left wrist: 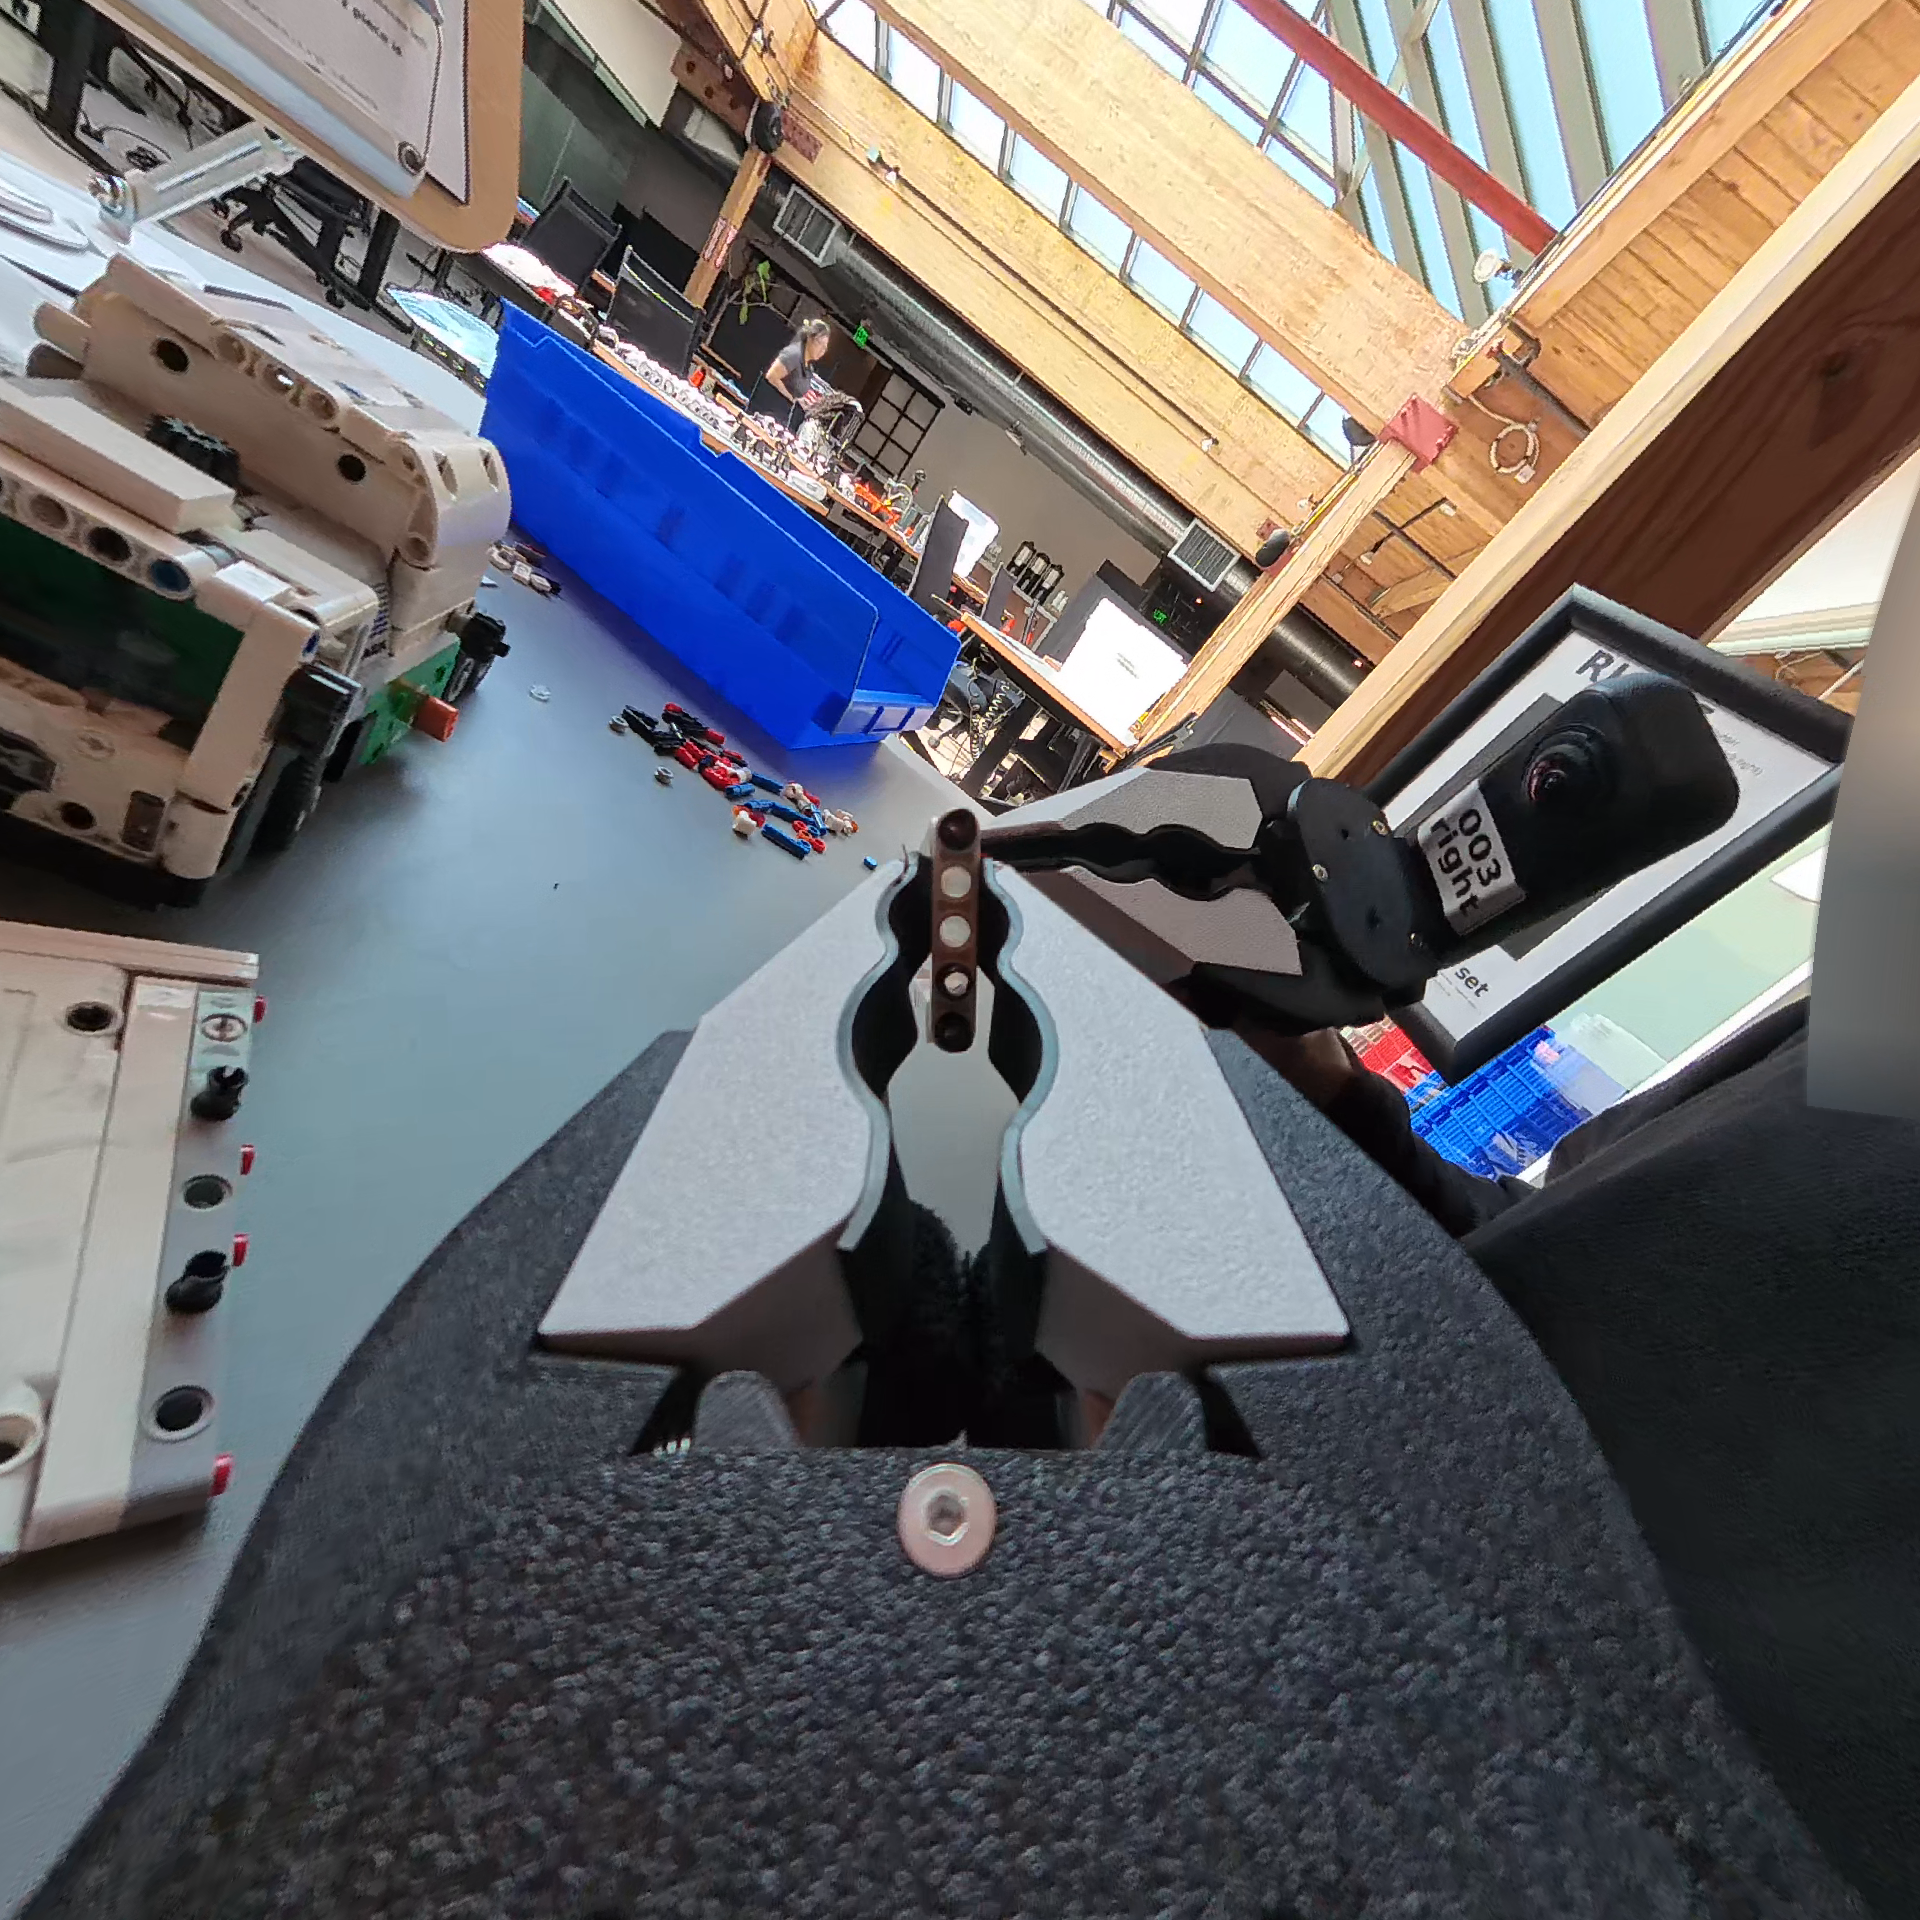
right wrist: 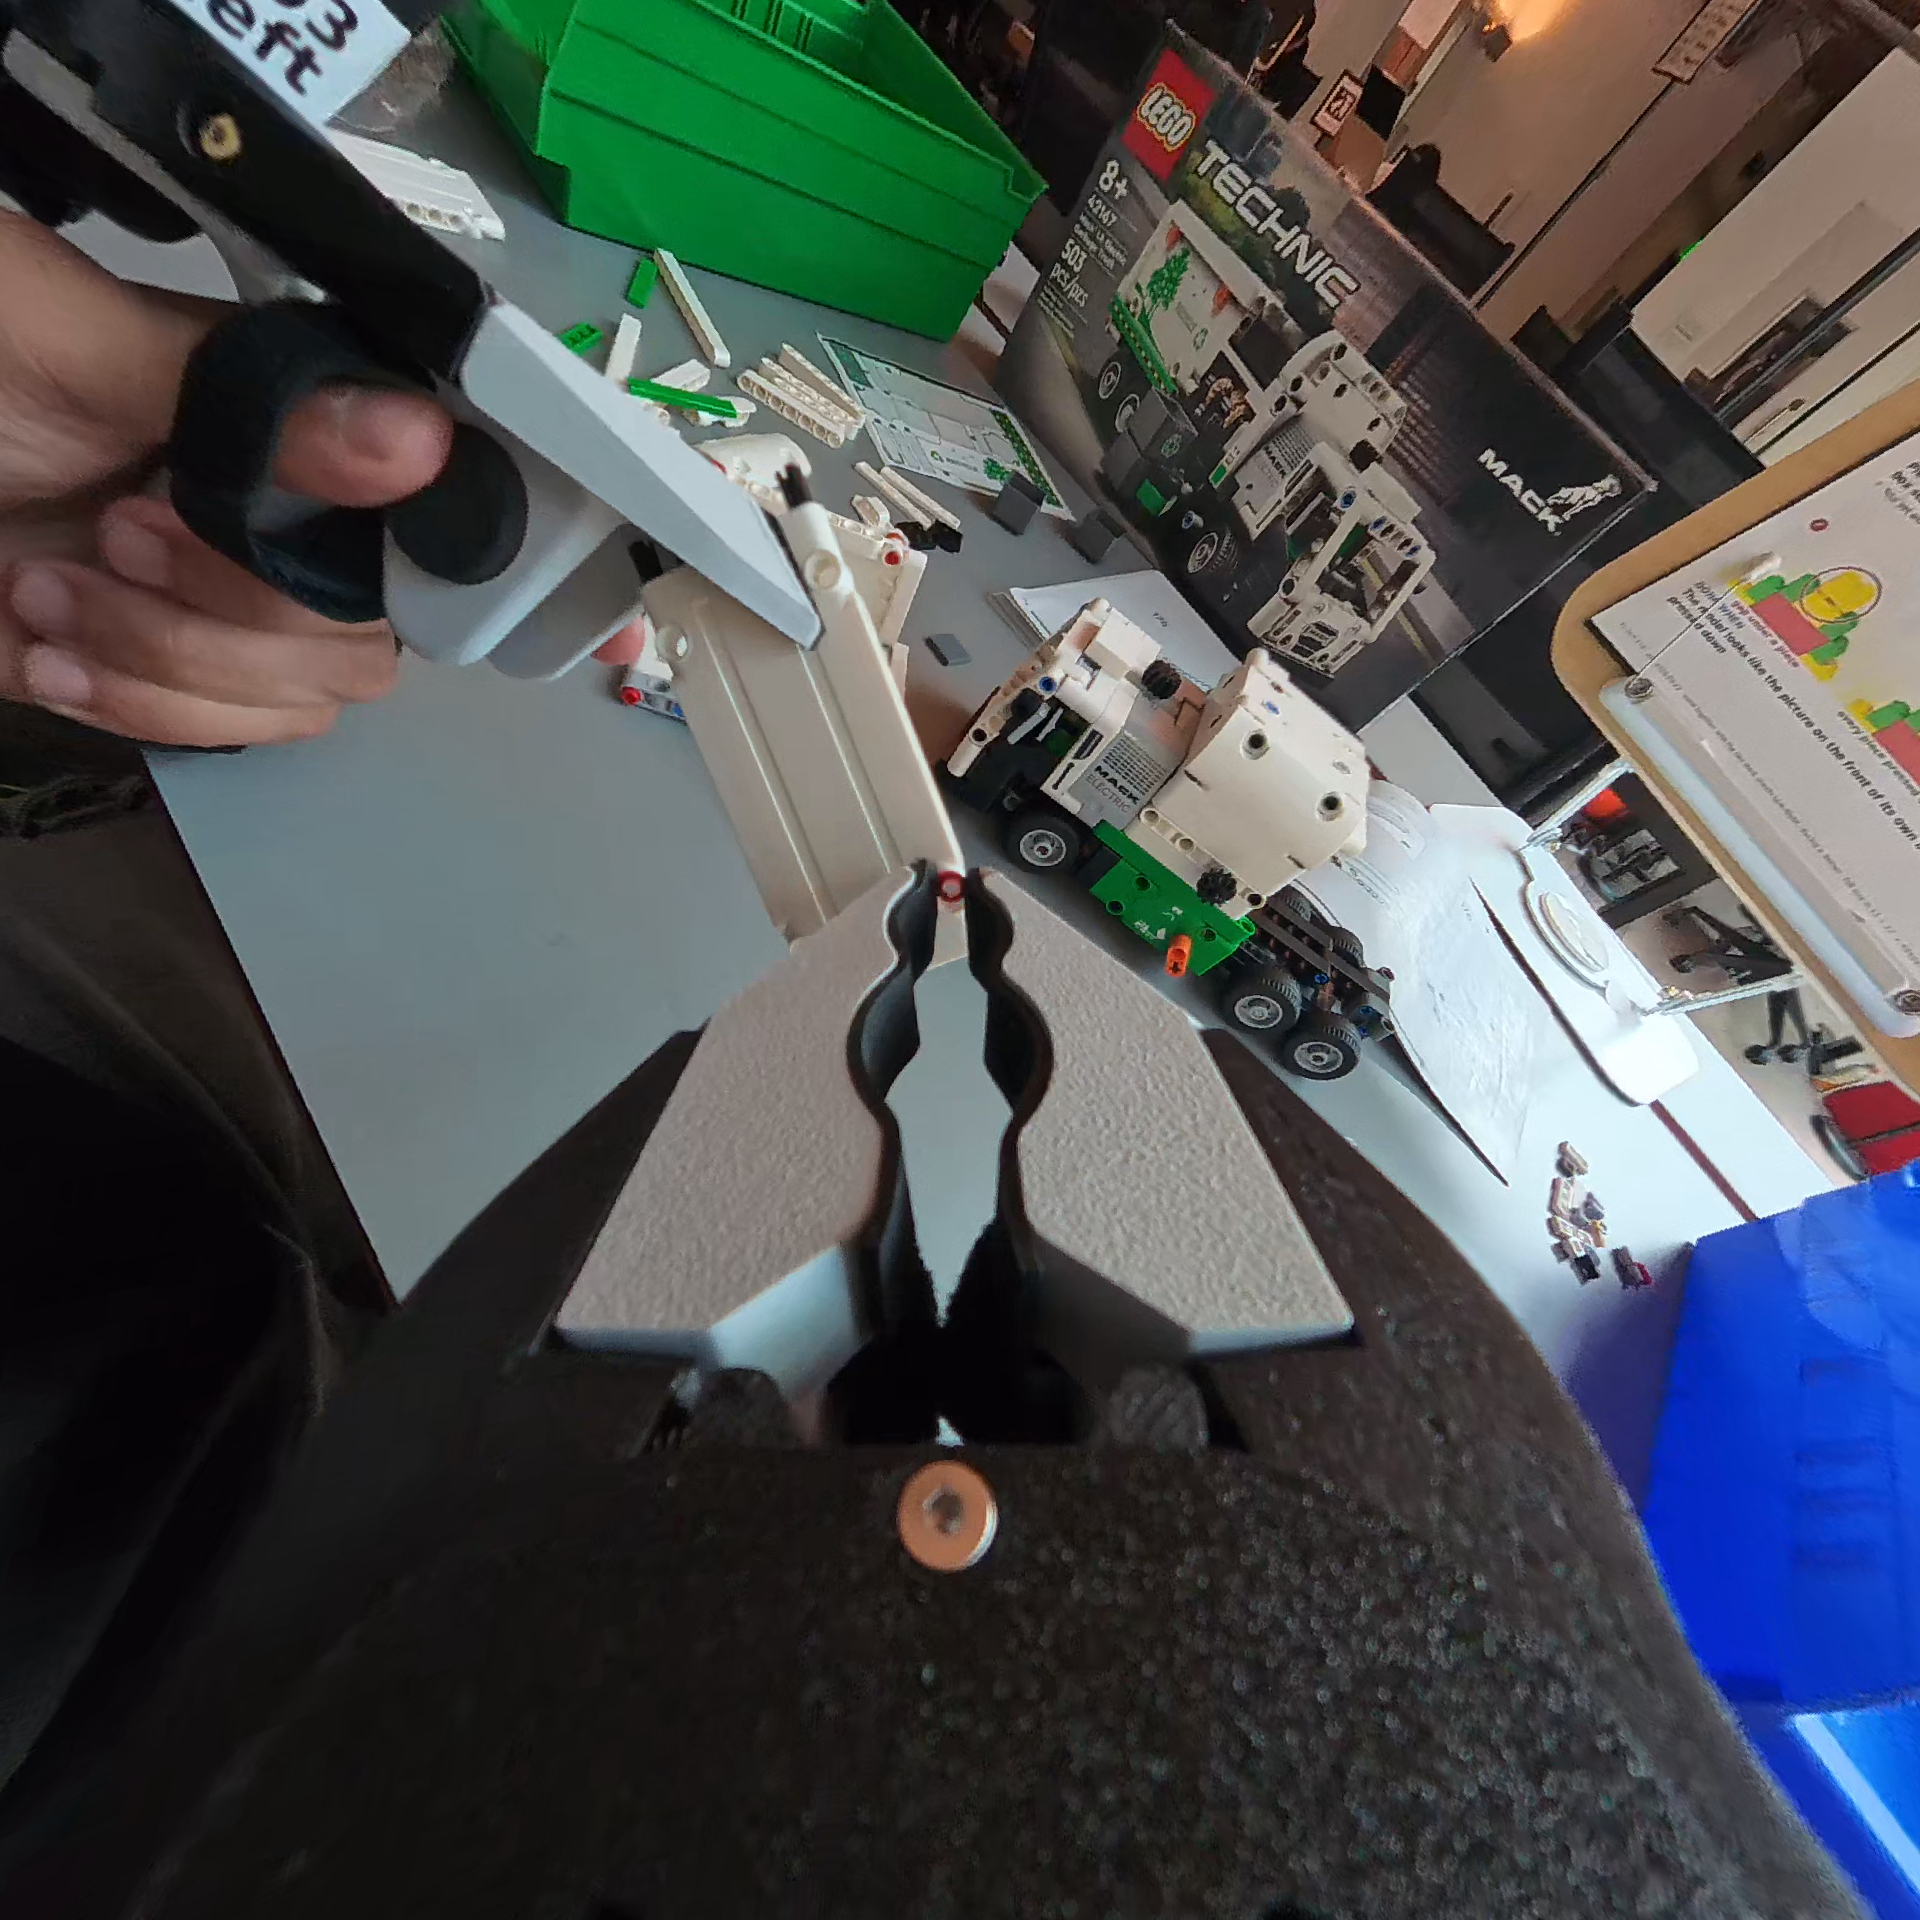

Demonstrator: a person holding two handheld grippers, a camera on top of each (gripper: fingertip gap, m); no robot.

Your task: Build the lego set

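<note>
I'm watching both wrist views at once. The left gripper (left wrist: 956,883) is clamping the white panel (right wrist: 800,727), both pads squeezing its holed edge strip (left wrist: 954,935), jaws nearly closed on that thin edge. The right gripper (right wrist: 949,898) is pinching a tiny red pin (right wrist: 950,884) at the very ends of its fingertips, jaws almost together, and the pin is sitting right at the panel's free corner.

The panel is hanging in the air over the table (right wrist: 468,883), on the side nearest the edge by the person, with the toy truck (right wrist: 1174,790) standing farther in, toward the middle. Loose pins (left wrist: 727,769) are lying by the blue bin (left wrist: 707,551) near the far edge.

The panel's long axis is running along the left fingers and pointing straight away from them (so I'm seeing it edge-on there). From the right side it is slanting from the left gripper down to my right fingertips, ribs following its length.

My worries: the pin is being held by a sliver of pad, so I'm judging that any sideways nudge could flick it out. The panel is being gripped at one end only, so a push at the far corner could lever it round in the left jaws, and a tilted pin could jam.
</note>
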